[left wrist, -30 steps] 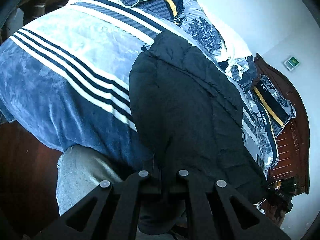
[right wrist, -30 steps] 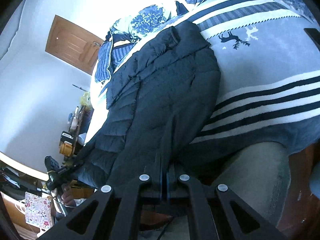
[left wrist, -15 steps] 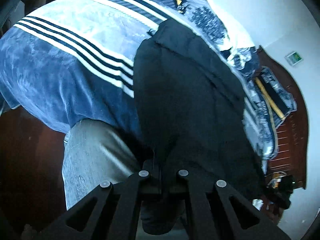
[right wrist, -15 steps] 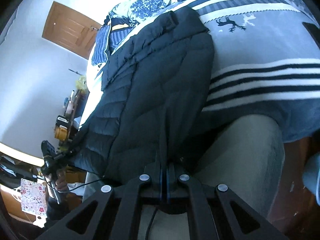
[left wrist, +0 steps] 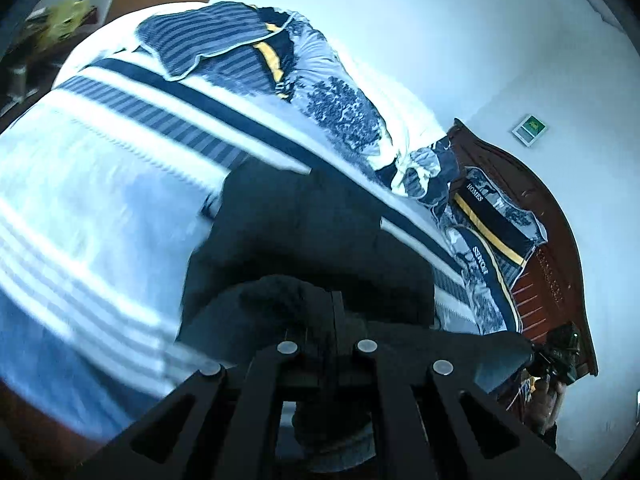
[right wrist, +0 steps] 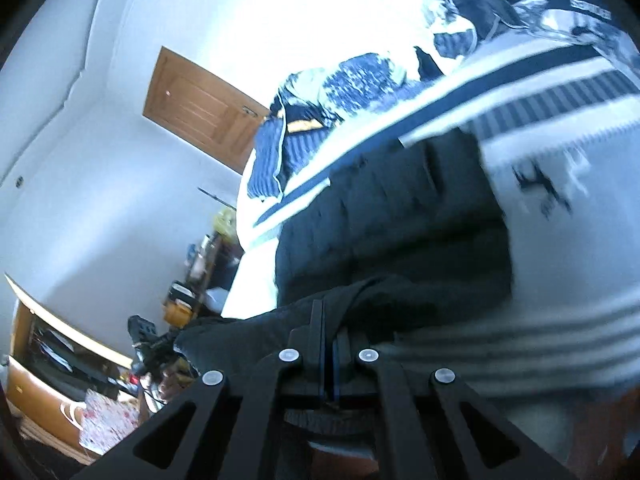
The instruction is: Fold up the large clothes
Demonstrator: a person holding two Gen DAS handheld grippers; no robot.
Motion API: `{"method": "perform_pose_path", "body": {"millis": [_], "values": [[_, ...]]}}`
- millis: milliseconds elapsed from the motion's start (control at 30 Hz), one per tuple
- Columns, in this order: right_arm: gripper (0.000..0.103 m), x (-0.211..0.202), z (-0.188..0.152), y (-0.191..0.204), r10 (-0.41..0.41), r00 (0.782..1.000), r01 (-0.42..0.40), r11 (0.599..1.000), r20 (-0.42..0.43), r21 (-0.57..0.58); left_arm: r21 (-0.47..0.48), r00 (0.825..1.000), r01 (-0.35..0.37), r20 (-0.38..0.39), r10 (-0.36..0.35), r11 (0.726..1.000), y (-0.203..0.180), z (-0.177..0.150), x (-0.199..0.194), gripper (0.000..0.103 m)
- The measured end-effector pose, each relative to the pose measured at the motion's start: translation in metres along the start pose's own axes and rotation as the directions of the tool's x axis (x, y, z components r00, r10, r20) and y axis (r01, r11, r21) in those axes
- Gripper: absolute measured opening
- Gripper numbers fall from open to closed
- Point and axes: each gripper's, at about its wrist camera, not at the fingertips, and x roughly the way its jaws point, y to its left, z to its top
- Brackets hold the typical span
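The black puffer jacket was laid on the striped blanket by the bed's near edge, its hem pinched in the fully closed left gripper and right gripper. Thin, slick fabric could've been dropped mid-fold, or the blanket dragged along.

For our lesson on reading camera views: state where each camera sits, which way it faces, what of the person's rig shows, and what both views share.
Left wrist: sits on the left gripper, looking along its shut fingers over the black jacket to the headboard.
Right wrist: sits on the right gripper, also shut on the jacket, facing the door.
Shared: jacket, striped blanket, bedding.
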Motion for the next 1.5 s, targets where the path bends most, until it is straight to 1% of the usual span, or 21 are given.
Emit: {"method": "perform_pose_path", "body": {"millis": [200, 400, 500, 567, 600, 633, 667, 700, 800, 867, 933, 1033, 1067, 1100, 1133, 1200, 1233, 1267, 1367, 1433, 1500], "values": [[0.002, 0.090, 0.111, -0.054, 0.010, 0.999, -0.003, 0.990, -0.048, 0.141, -0.086, 0.999, 0.004, -0.042, -0.007, 0.996, 0.030, 0.091, 0.110, 0.003], [0.007, 0.170, 0.178, -0.120, -0.068, 0.994, 0.087, 0.965, -0.083, 0.247, -0.115, 0.989, -0.131, -0.085, 0.121, 0.985, 0.063, 0.126, 0.202, 0.015], [0.014, 0.198, 0.192, -0.151, -0.105, 0.989, 0.133, 0.947, -0.108, 0.292, -0.130, 0.981, -0.174, -0.110, 0.160, 0.976, 0.079, 0.133, 0.217, 0.018], [0.021, 0.201, 0.199, -0.163, -0.112, 0.990, 0.135, 0.938, -0.091, 0.320, -0.139, 0.985, -0.171, -0.043, 0.166, 0.975, 0.083, 0.136, 0.199, 0.034], [0.027, 0.193, 0.202, -0.162, -0.103, 0.993, 0.114, 0.944, -0.052, 0.310, -0.139, 0.983, -0.184, -0.008, 0.185, 0.973, 0.083, 0.137, 0.189, 0.064], [0.056, 0.184, 0.204, -0.160, -0.107, 0.994, 0.106, 0.951, -0.012, 0.291, -0.133, 0.975, -0.210, 0.051, 0.218, 0.969, 0.083, 0.137, 0.177, 0.082], [0.087, 0.168, 0.202, -0.155, -0.121, 0.991, 0.103, 0.960, 0.053, 0.261, -0.121, 0.963, -0.235, 0.107, 0.248, 0.964, 0.082, 0.134, 0.166, 0.083], [0.088, 0.154, 0.199, -0.150, -0.127, 0.986, 0.101, 0.970, 0.107, 0.223, -0.090, 0.953, -0.265, 0.130, 0.275, 0.960, 0.081, 0.130, 0.160, 0.083], [0.088, 0.139, 0.185, -0.144, -0.141, 0.984, 0.124, 0.981, 0.111, 0.150, -0.030, 0.950, -0.303, 0.069, 0.304, 0.953, 0.082, 0.125, 0.174, 0.083], [0.088, 0.146, 0.178, -0.142, -0.202, 0.978, 0.197, 0.977, 0.057, 0.086, -0.024, 0.948, -0.314, 0.040, 0.315, 0.949, 0.081, 0.121, 0.189, 0.083], [0.087, 0.157, 0.174, -0.139, -0.291, 0.956, 0.290, 0.957, 0.025, 0.014, -0.006, 0.954, -0.301, 0.003, 0.301, 0.954, 0.075, 0.120, 0.208, 0.083], [0.087, 0.191, 0.182, -0.123, -0.358, 0.933, 0.356, 0.930, -0.013, -0.096, 0.110, 0.943, -0.325, -0.042, 0.332, 0.939, 0.056, 0.119, 0.243, 0.081], [0.087, 0.201, 0.186, -0.120, -0.388, 0.921, 0.383, 0.916, -0.024, -0.119, 0.147, 0.935, -0.341, -0.048, 0.351, 0.929, 0.052, 0.119, 0.253, 0.073], [0.086, 0.209, 0.187, -0.121, -0.404, 0.914, 0.397, 0.909, -0.033, -0.129, 0.168, 0.926, -0.357, -0.063, 0.371, 0.919, 0.050, 0.119, 0.261, 0.039], [0.081, 0.225, 0.194, -0.122, -0.413, 0.909, 0.403, 0.906, -0.064, -0.128, 0.165, 0.922, -0.354, -0.103, 0.373, 0.921, 0.052, 0.119, 0.271, 0.013], [0.041, 0.244, 0.196, -0.127, -0.433, 0.891, 0.417, 0.899, -0.132, -0.138, 0.126, 0.933, -0.334, -0.096, 0.346, 0.934, 0.055, 0.124, 0.270, 0.004], [0.013, 0.252, 0.197, -0.130, -0.420, 0.891, 0.402, 0.906, -0.173, -0.129, 0.126, 0.939, -0.330, -0.061, 0.339, 0.936, 0.053, 0.127, 0.261, 0.003], [0.005, 0.254, 0.199, -0.130, -0.425, 0.886, 0.408, 0.904, -0.184, -0.124, 0.117, 0.950, -0.307, -0.017, 0.311, 0.944, 0.050, 0.132, 0.250, 0.003], [0.003, 0.227, 0.212, -0.104, -0.397, 0.914, 0.385, 0.913, -0.078, -0.134, 0.094, 0.957, -0.290, 0.047, 0.287, 0.952, 0.046, 0.148, 0.233, 0.003], [0.003, 0.219, 0.226, -0.090, -0.422, 0.906, 0.413, 0.896, -0.024, -0.162, 0.089, 0.947, -0.320, 0.020, 0.319, 0.943, 0.047, 0.159, 0.247, 0.003], [0.003, 0.231, 0.235, -0.088, -0.465, 0.885, 0.454, 0.870, -0.014, -0.192, 0.113, 0.924, -0.381, 0.001, 0.383, 0.918, 0.046, 0.160, 0.269, 0.003]]}}
